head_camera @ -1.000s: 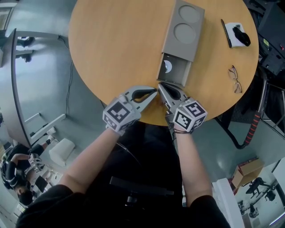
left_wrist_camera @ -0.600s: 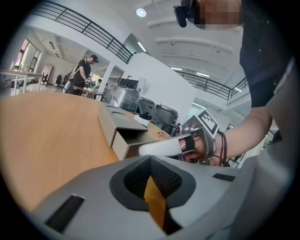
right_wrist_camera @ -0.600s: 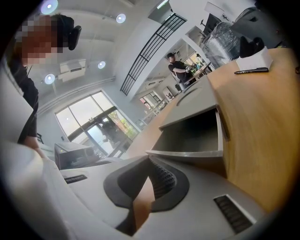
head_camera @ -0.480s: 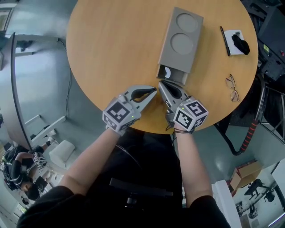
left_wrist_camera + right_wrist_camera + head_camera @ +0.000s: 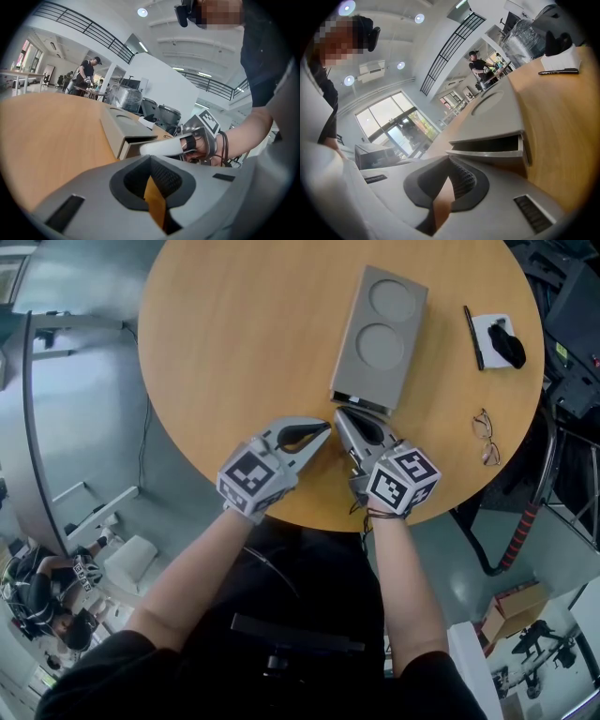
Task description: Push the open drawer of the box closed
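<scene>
Only the right gripper view shows the drawer (image 5: 487,151) ajar by a dark slit; overhead, the matte grey box (image 5: 380,334) lies at 1 o'clock on the round wooden surface (image 5: 244,343); right gripper (image 5: 339,416) and left gripper (image 5: 325,430), at its 6 o'clock, both have fingers clenched, empty.

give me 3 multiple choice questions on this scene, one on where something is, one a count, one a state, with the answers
1. Where do the glasses lie relative to the box?
A. on top of it
B. on the table, to its right in the head view
C. under it

2. How many round recesses are in the box's top?
A. one
B. two
C. four

3. How is the drawer?
A. pulled fully out
B. almost shut, a thin slot showing
C. taken out of the box

Answers:
1 B, they sit on bare wood near the edge.
2 B, two circles show in a row.
3 B, the right gripper view shows only a narrow slot, with the shut right gripper close to the drawer's front.
</scene>
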`<state>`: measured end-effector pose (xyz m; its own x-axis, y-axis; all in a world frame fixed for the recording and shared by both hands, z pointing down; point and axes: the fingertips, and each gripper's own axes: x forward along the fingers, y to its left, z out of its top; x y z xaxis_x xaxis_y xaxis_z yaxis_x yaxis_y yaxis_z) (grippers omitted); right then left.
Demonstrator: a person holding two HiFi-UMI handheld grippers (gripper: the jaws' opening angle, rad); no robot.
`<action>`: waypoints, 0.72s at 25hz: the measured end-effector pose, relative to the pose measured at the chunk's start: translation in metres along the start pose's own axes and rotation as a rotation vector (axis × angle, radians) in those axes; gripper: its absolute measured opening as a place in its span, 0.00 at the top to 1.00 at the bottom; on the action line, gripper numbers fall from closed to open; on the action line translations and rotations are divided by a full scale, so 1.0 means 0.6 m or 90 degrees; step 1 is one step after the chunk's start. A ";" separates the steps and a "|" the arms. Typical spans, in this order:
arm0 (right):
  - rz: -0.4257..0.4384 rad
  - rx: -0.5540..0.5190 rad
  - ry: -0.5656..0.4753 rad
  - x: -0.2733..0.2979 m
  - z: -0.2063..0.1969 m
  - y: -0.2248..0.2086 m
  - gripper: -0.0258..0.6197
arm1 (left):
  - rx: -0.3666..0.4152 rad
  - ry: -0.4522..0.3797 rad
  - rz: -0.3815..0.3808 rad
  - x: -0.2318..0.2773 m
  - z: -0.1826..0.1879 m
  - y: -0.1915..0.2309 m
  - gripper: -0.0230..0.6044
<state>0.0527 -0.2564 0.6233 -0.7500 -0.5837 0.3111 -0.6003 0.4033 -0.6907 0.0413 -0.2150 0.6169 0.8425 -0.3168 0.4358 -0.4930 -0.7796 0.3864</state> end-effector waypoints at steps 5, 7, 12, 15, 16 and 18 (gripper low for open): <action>0.004 0.004 -0.003 0.007 0.015 -0.012 0.95 | -0.003 0.010 0.003 0.012 0.006 0.009 0.92; 0.008 0.009 -0.002 0.008 0.019 -0.015 0.95 | -0.006 0.011 0.003 0.015 0.009 0.008 0.92; 0.013 0.013 -0.001 0.014 0.029 -0.018 0.95 | -0.008 0.009 0.004 0.017 0.015 0.009 0.92; 0.010 0.014 -0.005 0.012 0.030 -0.018 0.95 | -0.008 0.008 0.008 0.014 0.017 0.006 0.92; 0.012 0.014 -0.005 0.010 0.031 -0.016 0.95 | -0.002 0.007 0.008 0.012 0.019 0.004 0.92; 0.020 0.008 -0.006 0.001 0.035 -0.006 0.95 | 0.033 -0.005 0.004 0.005 0.031 -0.007 0.92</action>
<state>0.0603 -0.2730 0.6121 -0.7658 -0.5776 0.2827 -0.5727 0.4126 -0.7083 0.0501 -0.2230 0.6015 0.8414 -0.3249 0.4319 -0.4861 -0.8043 0.3418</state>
